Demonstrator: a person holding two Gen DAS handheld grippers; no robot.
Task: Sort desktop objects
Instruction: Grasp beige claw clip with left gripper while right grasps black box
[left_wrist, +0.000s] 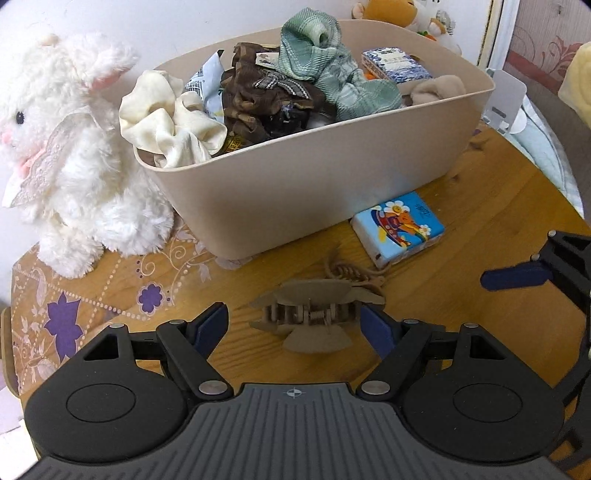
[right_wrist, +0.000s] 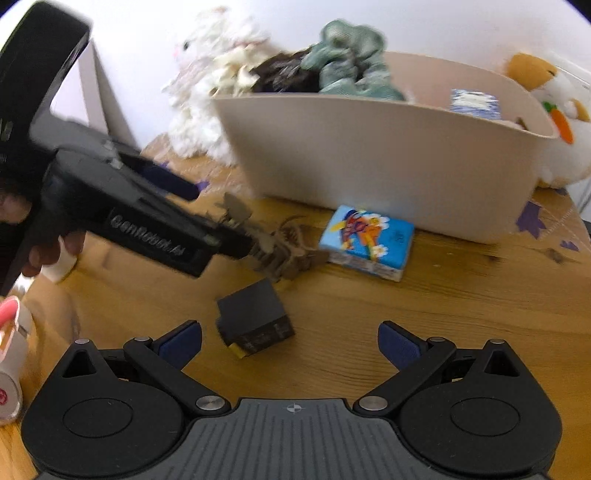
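A tan hair claw clip (left_wrist: 314, 319) lies on the wooden table (left_wrist: 461, 221), between the blue pads of my left gripper (left_wrist: 295, 323), which is open around it. A second tan clip (left_wrist: 351, 273) lies just behind the first. Beside the beige basket (left_wrist: 332, 177) rests a blue cartoon tissue pack (left_wrist: 399, 229). In the right wrist view my right gripper (right_wrist: 291, 339) is open and holds nothing, with a small black box (right_wrist: 255, 317) lying just ahead of its left finger. The left gripper (right_wrist: 147, 221) reaches the clips (right_wrist: 280, 254) there, and the tissue pack (right_wrist: 369, 240) lies to their right.
The basket holds cream, brown and green cloths and a blue-patterned box (left_wrist: 395, 64). A white plush rabbit (left_wrist: 74, 147) sits at its left. A plush with a carrot (right_wrist: 554, 110) is behind the basket. A pink-and-white container (right_wrist: 11, 350) stands at the table's left edge.
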